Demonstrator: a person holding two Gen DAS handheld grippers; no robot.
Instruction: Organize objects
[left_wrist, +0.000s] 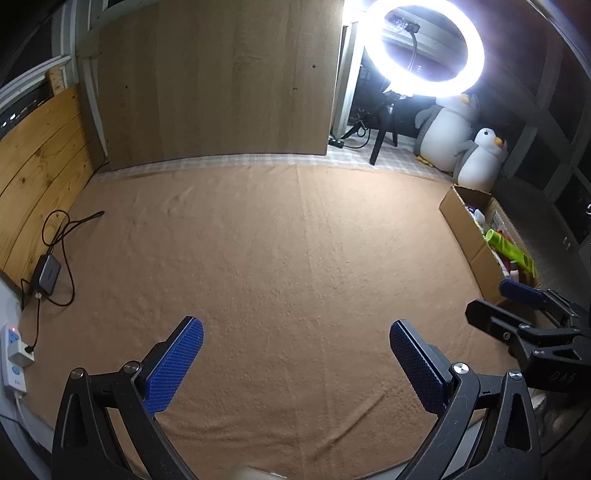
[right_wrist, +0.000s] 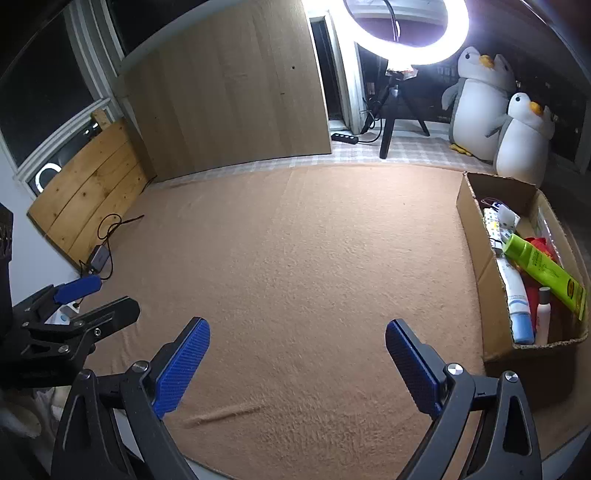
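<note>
Both blue-padded grippers — left gripper (left_wrist: 295, 354), right gripper (right_wrist: 297, 350) — hover wide apart and empty over the tan fleece blanket (right_wrist: 314, 258). Beside it, the brown cardboard box (right_wrist: 476, 236) holds the green tube (right_wrist: 543, 273) and bottles — a careless reach could snag its rim.

A tan blanket (right_wrist: 314, 258) covers the floor. Beyond its far edge a tall light-wood panel (right_wrist: 229, 85) stands upright. To the right of the panel glows a ring light (right_wrist: 448, 48) on a black tripod (right_wrist: 391, 122), with a black power strip (right_wrist: 344, 138) at the panel's foot. Further right of the panel sit two plush penguins (right_wrist: 480, 99), touching. Left of the panel a pine board (right_wrist: 92, 192) leans, with a black adapter (left_wrist: 46, 275) and cable (left_wrist: 59, 229) below it.
</note>
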